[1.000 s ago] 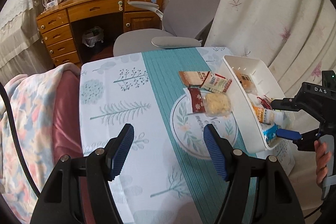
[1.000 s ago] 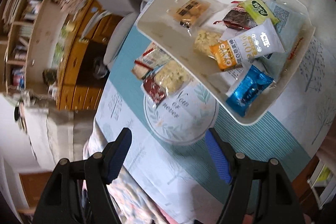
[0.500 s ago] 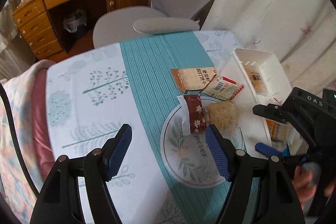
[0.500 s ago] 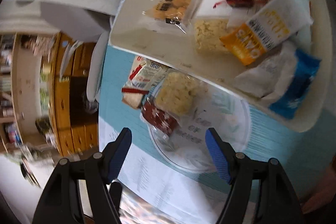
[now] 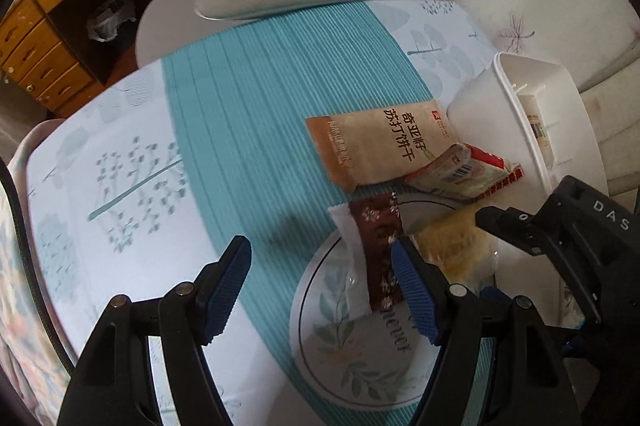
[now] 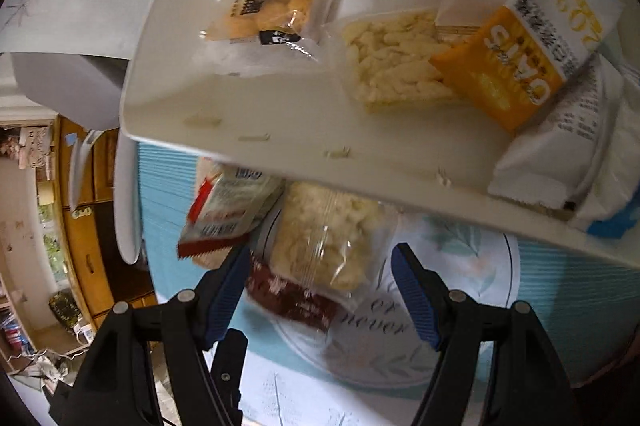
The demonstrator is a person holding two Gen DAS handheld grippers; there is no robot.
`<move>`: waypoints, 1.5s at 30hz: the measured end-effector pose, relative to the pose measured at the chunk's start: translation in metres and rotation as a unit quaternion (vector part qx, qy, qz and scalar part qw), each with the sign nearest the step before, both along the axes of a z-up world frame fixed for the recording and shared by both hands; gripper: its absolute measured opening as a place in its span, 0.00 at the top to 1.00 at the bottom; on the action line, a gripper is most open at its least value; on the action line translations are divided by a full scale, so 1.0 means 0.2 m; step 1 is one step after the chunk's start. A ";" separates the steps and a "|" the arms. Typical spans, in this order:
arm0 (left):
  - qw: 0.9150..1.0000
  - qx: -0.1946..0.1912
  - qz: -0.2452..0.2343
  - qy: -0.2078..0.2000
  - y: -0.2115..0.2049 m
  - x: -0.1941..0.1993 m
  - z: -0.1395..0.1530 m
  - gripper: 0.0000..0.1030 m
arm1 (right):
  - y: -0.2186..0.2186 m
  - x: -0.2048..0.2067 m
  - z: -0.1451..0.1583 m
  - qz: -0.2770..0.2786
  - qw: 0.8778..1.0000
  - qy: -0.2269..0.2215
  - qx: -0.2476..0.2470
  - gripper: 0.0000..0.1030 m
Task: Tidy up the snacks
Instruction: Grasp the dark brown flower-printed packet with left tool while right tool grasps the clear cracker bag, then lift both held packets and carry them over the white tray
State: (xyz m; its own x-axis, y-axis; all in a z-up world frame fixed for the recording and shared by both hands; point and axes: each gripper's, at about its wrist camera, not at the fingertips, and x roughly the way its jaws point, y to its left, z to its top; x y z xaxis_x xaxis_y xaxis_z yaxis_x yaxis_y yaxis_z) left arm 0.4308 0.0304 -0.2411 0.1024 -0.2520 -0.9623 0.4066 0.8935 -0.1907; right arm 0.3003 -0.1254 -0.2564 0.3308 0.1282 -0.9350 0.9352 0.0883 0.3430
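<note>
The right hand-held gripper (image 6: 320, 290), fingers apart and empty, is hovering over a clear-wrapped pale rice crisp packet (image 6: 320, 238) lying on the table against the white plastic bin (image 6: 280, 130), risking catching the overlapping maroon packet (image 6: 288, 298).

The left gripper (image 5: 320, 290) has a matte black angular frame whose two arms each end in a blue, finely ribbed pad (image 5: 412, 290), with small round silver screw heads set along the arms behind the pads. The right gripper (image 6: 320, 290) is built the same way: black frame, blue ribbed pads (image 6: 414, 296), silver screws. In the left wrist view its black body (image 5: 580, 238) appears just right of the left gripper's blue pad, bearing the white letters "DAS".
</note>
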 end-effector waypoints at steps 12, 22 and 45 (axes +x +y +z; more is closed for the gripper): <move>0.998 -0.009 -0.026 0.048 -0.17 0.07 -0.13 0.31 | -0.03 0.12 -0.13 0.011 0.999 0.042 0.019 0.31; 0.997 0.004 -0.003 0.073 -0.21 0.11 -0.20 0.46 | -0.08 0.14 -0.15 0.030 0.998 0.057 0.022 0.36; 0.986 -0.032 0.096 0.132 0.04 -0.07 -0.24 0.81 | -0.11 0.07 -0.11 0.067 0.995 0.067 0.043 0.43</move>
